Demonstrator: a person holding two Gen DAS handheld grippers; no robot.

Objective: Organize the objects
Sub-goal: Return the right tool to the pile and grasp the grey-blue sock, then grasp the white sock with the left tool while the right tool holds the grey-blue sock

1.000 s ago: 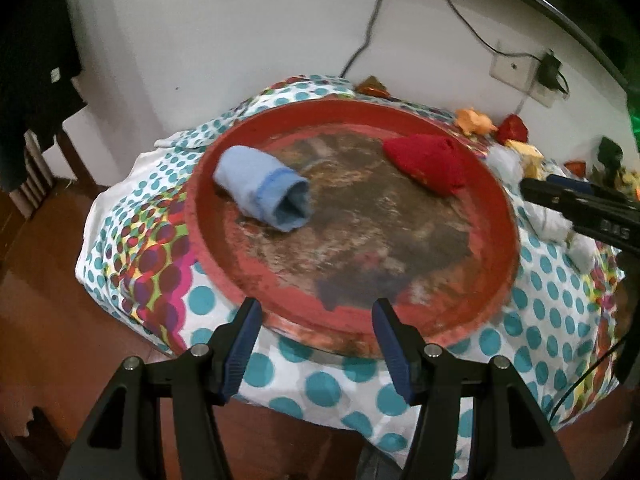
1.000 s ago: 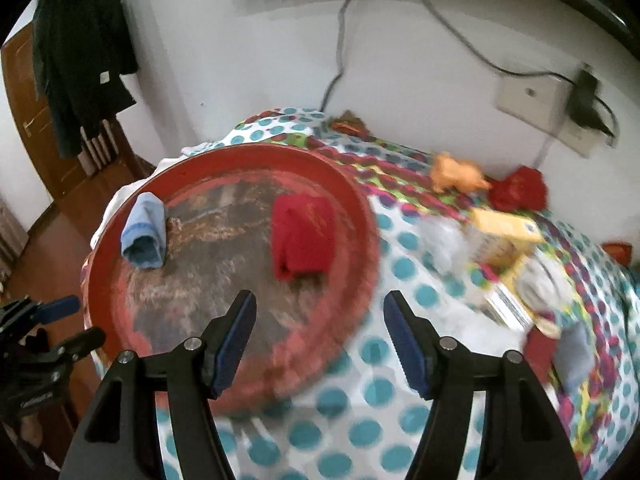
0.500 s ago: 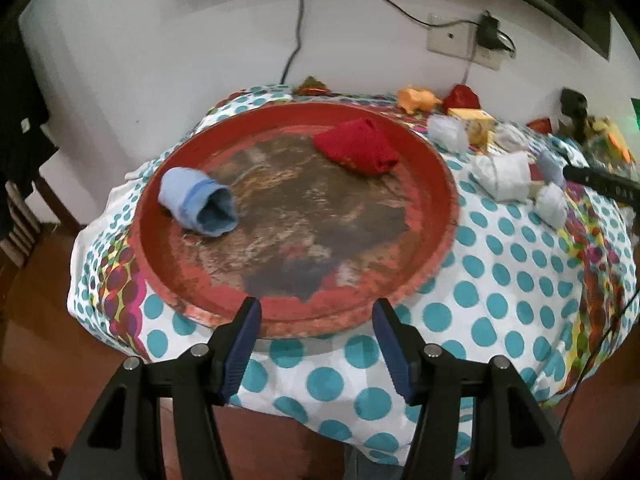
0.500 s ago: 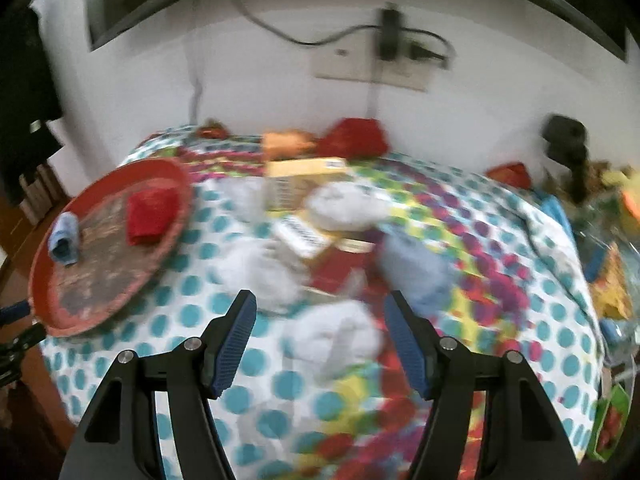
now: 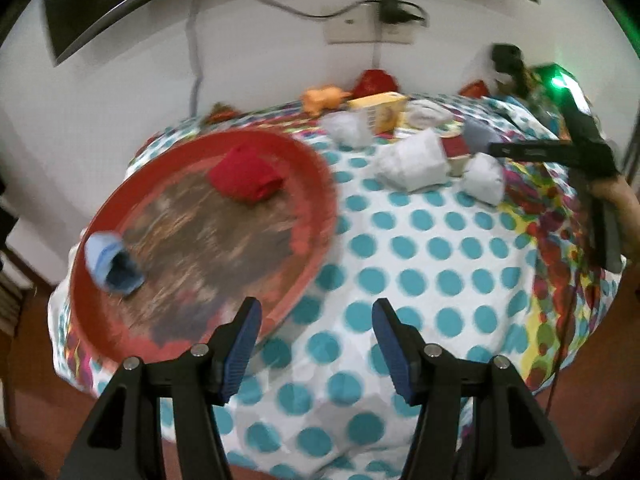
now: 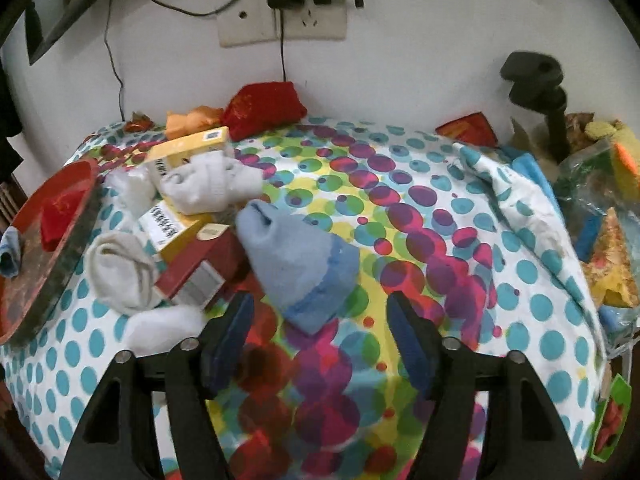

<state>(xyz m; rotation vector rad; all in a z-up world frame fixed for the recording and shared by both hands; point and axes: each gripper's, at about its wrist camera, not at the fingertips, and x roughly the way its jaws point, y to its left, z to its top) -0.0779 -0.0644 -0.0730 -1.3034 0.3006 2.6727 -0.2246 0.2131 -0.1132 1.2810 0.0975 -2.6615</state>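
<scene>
A round red tray (image 5: 304, 216) lies on the dotted cloth at left and holds a red folded cloth (image 5: 246, 178) and a rolled light-blue sock (image 5: 110, 260). My left gripper (image 5: 316, 344) is open and empty near the tray's front right rim. In the right wrist view a light-blue sock (image 6: 296, 264) lies just ahead of my open, empty right gripper (image 6: 320, 340). White socks (image 6: 124, 272) and small boxes (image 6: 192, 268) lie to its left, with the tray (image 6: 24, 280) at the far left edge.
A yellow box (image 5: 380, 112), an orange toy (image 5: 322, 98) and a red pouch (image 6: 264, 108) sit by the wall. A black stand (image 6: 540, 96) and bagged clutter (image 6: 600, 208) crowd the right side. Cables hang from a wall socket (image 6: 280, 24).
Both views have swung right. The left gripper moved from facing the tray toward the cloth beside it. The right gripper moved from the tray to the blue sock.
</scene>
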